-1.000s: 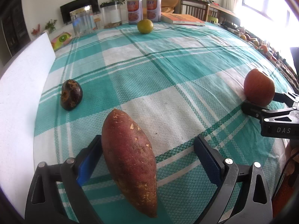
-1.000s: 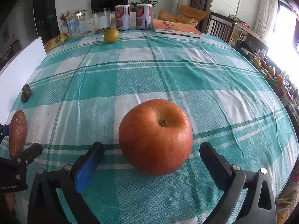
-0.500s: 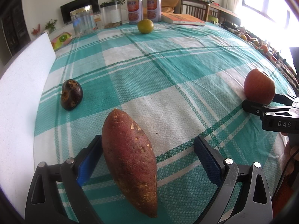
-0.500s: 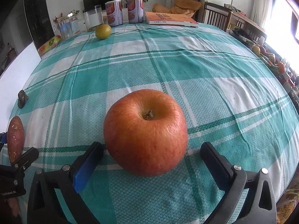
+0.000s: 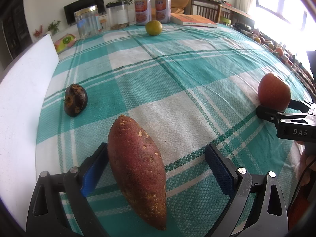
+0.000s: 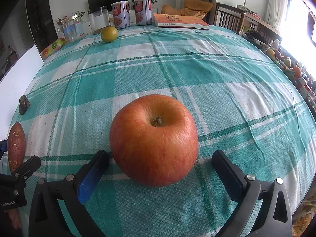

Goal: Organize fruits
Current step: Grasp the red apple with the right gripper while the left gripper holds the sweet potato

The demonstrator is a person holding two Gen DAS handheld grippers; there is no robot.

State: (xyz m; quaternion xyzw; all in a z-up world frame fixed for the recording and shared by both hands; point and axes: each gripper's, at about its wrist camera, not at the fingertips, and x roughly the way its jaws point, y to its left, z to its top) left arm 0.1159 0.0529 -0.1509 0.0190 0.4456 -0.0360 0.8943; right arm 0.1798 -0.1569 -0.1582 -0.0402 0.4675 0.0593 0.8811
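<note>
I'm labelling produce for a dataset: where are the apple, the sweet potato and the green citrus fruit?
apple (image 6: 153, 140): right wrist view, front of its skin.
sweet potato (image 5: 137, 164): left wrist view, middle of its body.
green citrus fruit (image 5: 153, 27): left wrist view, centre of its rind.

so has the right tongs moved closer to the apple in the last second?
Yes. The apple now sits further back between the right tongs, which advanced toward the far cans.

- The right gripper (image 6: 158, 166) stands wide, its fingers on either side of the apple (image 6: 153, 140).
- The apple rests on the checked tablecloth (image 6: 177, 75), stem upward.
</note>
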